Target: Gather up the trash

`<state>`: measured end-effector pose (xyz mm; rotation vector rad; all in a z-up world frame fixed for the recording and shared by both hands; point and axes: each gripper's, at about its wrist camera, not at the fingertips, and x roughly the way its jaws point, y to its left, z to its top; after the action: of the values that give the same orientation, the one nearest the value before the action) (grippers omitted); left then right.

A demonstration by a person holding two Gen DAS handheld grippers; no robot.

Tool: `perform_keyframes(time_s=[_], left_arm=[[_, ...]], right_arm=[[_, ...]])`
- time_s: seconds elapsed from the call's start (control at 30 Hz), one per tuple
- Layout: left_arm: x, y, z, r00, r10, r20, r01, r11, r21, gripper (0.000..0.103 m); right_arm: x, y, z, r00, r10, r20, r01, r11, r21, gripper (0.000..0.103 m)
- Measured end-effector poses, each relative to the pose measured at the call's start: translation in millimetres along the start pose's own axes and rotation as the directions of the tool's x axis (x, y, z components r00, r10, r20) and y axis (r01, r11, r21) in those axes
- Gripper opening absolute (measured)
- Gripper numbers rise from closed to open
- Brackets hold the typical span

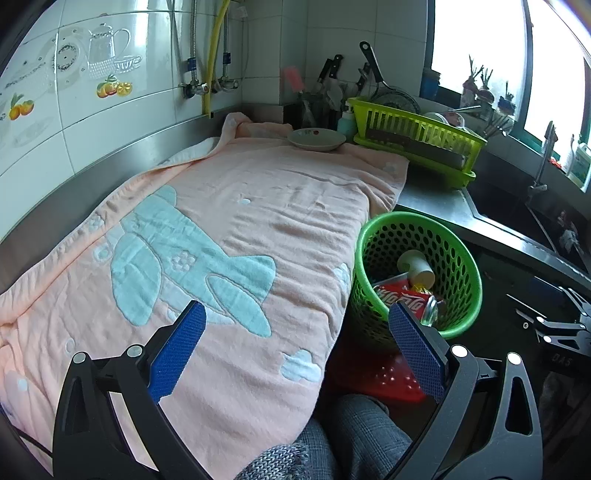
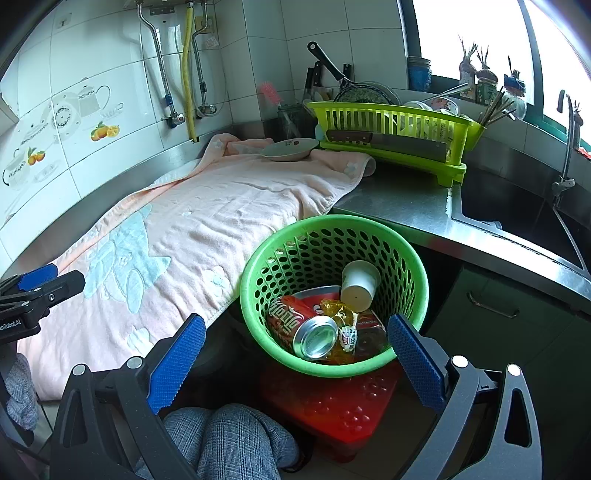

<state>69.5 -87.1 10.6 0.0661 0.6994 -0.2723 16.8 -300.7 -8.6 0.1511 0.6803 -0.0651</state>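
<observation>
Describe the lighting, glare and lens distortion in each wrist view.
Left wrist view: window blown out white, tile wall shows soft glare, counter edge bows from fisheye. Right wrist view: window likewise overexposed, green basket and its trash evenly lit and sharp, black vignette at corners.

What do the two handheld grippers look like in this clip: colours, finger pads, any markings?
Both match: the left gripper and right gripper have black frames with cut-out linkage arms, silver round pivot pins, and flat blue textured pads on the fingers. In the right wrist view, the left unit's side carries white lettering, partly cut off. No cables are visible.
</observation>
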Motion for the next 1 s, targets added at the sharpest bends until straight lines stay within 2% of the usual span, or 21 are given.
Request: perform_keyframes(time_s=[0.7, 1.0], left_arm=[[-1.1, -3.0, -2.2, 1.000, -0.027, 0.015, 0.027, 1.000, 0.001, 0.098], [-1.4, 0.1, -3.9, 1.000, 0.000, 0.011, 0.000, 1.000, -0.002, 0.098]], right_arm=[[-0.1, 3.3, -0.9, 1.000, 0.007, 0.001, -0.007, 1.000, 0.000, 0.096], [2.4, 5.6, -2.1, 1.000, 0.017, 0.000, -0.017, 1.000, 0.000, 0.096]])
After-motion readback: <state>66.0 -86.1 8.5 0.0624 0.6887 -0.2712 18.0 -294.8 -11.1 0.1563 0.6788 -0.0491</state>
